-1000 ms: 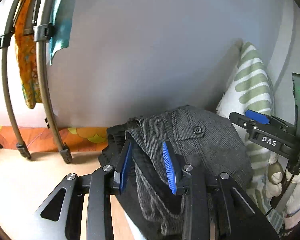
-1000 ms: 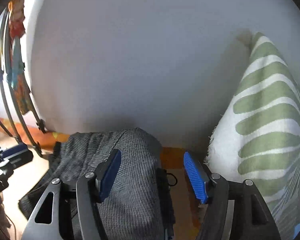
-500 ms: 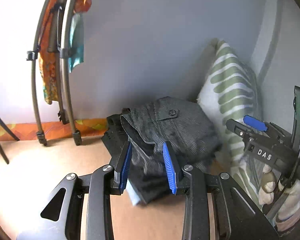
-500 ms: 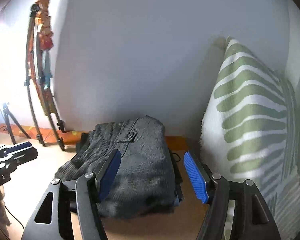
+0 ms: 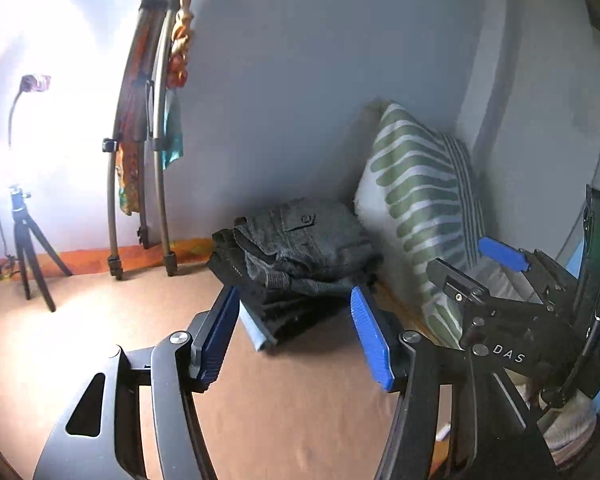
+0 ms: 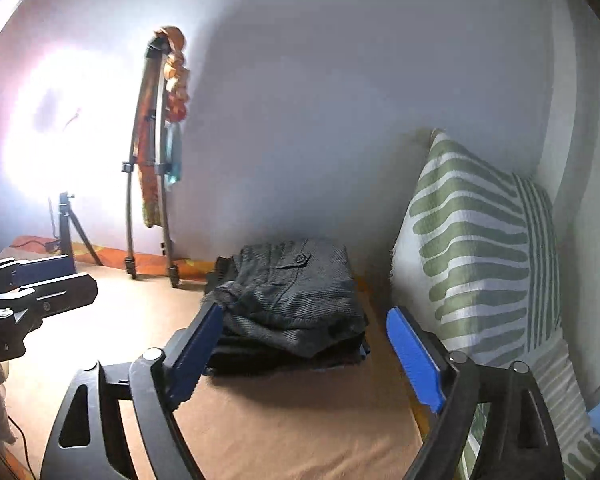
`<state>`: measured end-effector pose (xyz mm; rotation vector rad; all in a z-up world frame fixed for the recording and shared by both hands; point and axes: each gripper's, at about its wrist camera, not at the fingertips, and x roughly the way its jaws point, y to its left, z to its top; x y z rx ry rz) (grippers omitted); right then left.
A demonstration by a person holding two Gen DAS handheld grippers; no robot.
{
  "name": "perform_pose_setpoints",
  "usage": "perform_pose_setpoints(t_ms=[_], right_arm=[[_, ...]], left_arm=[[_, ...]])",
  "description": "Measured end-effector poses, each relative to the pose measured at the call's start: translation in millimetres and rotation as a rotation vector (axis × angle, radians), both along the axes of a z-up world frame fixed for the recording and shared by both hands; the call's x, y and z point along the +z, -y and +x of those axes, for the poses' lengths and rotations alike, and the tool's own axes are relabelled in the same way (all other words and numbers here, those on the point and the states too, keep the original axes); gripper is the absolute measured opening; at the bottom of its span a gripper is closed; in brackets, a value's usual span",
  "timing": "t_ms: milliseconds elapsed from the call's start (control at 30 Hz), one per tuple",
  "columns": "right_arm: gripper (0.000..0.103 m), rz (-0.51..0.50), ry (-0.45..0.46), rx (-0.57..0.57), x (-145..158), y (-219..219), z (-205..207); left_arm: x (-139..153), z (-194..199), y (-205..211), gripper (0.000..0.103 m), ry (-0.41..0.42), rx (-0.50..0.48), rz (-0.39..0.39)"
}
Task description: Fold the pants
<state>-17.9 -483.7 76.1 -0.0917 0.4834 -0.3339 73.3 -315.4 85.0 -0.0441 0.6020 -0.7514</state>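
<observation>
Pants point(image 5: 300, 248) folded, lying on top of a small stack of dark clothes at the far side of the surface, against the wall, just left of the striped pillow point(image 5: 420, 200). The surface looks like a tan bed or mat; hard to tell through the fisheye.

Left gripper point(image 5: 296, 320): fingers spread wide, empty, near side of the stack, not touching it. Right gripper point(image 6: 306, 348): fingers also wide apart, empty, clear of the cloth.

Judgement: fold looks done and placed; step in hand is the release and retreat. To do it well, keep both sets of fingers open and pull straight back toward the near side, low but off the cloth, so no pad snags the loose front hem point(image 6: 236, 300) and drags the top layer. Right side should stay off the pillow. If the hem bulge counts, one light press flat would tidy it.

Rack point(image 5: 148, 152) and tripod point(image 5: 24, 240) far left, well apart.
</observation>
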Motion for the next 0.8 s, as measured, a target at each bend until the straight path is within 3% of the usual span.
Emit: perform_pose_setpoints(t_ms=[167,300,467,800], right_arm=[[0.091,0.025,0.025,0.013,3.6,-21.4,-26.8],[0.103,0.014,0.065,-0.013,3.9,-41.1,-48.4],[0.103,0.014,0.086,-0.019,-2.9,-61.0,-62.2],[0.103,0.093,0.089,-0.011,-32.4,-89.8,-62.6]], left_arm=[[3.7,-27.5,-25.7,0.068,0.014,-0.004,-0.021],[0.9,-42.5,-41.9,0.073,0.004,-0.013,-0.026],[-6.6,-59.6,-61.1,0.081,0.015,-0.005,-0.007],[-31.4,-72.0,-84.6,0.084,0.039,0.021,0.083]])
